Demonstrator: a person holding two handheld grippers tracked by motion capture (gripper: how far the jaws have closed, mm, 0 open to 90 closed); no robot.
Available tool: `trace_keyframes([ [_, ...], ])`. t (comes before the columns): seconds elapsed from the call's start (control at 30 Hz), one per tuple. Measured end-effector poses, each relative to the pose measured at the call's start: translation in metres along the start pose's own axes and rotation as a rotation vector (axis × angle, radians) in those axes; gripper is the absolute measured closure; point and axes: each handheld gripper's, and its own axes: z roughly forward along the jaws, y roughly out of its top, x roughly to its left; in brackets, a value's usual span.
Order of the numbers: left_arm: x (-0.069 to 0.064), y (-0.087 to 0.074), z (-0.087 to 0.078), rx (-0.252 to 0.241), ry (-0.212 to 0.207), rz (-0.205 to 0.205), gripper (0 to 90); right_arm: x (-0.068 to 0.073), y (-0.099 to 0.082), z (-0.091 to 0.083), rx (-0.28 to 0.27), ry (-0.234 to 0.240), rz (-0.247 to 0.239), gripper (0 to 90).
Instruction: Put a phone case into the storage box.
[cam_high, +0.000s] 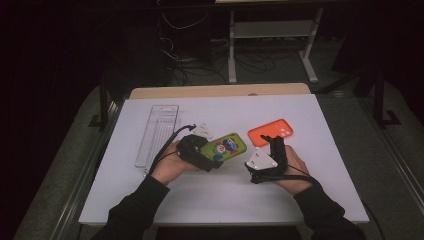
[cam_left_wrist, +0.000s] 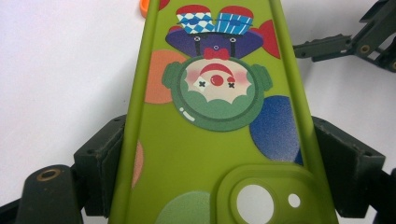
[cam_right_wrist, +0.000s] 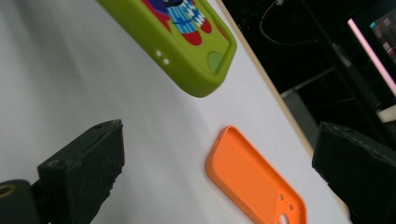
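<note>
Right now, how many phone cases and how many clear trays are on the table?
Phone cases: 2, a green case and an orange case
Clear trays: 1, the clear tray
Total: 3

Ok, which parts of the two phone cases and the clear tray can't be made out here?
- Green rubbery cartoon-print phone case: its near end runs off the bottom edge of the left gripper view; the left gripper covers that end in the high view.
- Orange rubbery phone case: its camera corner is cut by the right gripper view's bottom edge.
- Clear plastic tray: contents too small to tell.
</note>
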Motion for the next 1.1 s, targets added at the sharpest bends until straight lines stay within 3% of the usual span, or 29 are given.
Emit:
trace_keyframes([
  [0.17,0.0,0.0,0.001,-0.002,0.001,-0.003,15.8,0.009,0.003,0.0,-0.002,-0.044,-0.08,1.6],
  [0.27,-0.001,0.0,0.001,-0.005,-0.004,-0.022,15.8,0.011,0.003,0.001,-0.006,-0.069,-0.156,1.6],
  [0.3,-0.001,0.0,0.0,-0.001,-0.001,-0.014,15.8,0.012,0.004,0.002,0.0,-0.076,-0.201,1.5],
  [0.4,0.0,0.0,-0.001,0.01,-0.001,-0.004,15.7,0.013,0.005,0.003,0.002,-0.108,-0.273,1.6],
  [0.5,0.0,0.0,-0.001,0.011,0.0,-0.002,15.8,0.019,0.006,0.003,-0.01,-0.128,-0.273,1.6],
  [0.57,0.0,0.0,-0.001,0.01,0.001,-0.004,15.8,0.021,0.007,0.003,-0.015,-0.148,-0.303,1.6],
  [0.6,-0.001,0.0,0.0,0.008,0.001,-0.005,15.8,0.022,0.007,0.004,-0.023,-0.174,-0.348,1.6],
  [0.67,-0.001,0.0,0.001,0.002,0.001,-0.014,15.8,0.022,0.007,0.004,-0.028,-0.185,-0.364,1.6],
  [0.7,-0.001,0.0,0.0,0.004,0.003,-0.01,15.8,0.022,0.007,0.004,-0.024,-0.19,-0.402,1.6],
  [0.8,-0.001,0.0,0.0,0.015,0.008,0.01,15.8,0.026,0.007,0.004,-0.023,-0.218,-0.423,1.7],
  [0.97,-0.001,0.001,-0.001,0.014,0.011,0.01,15.7,0.033,0.009,0.006,-0.027,-0.244,-0.49,3.5],
  [1.1,-0.001,0.001,-0.001,0.011,0.012,0.008,15.7,0.036,0.01,0.007,-0.037,-0.264,-0.515,4.0],
])
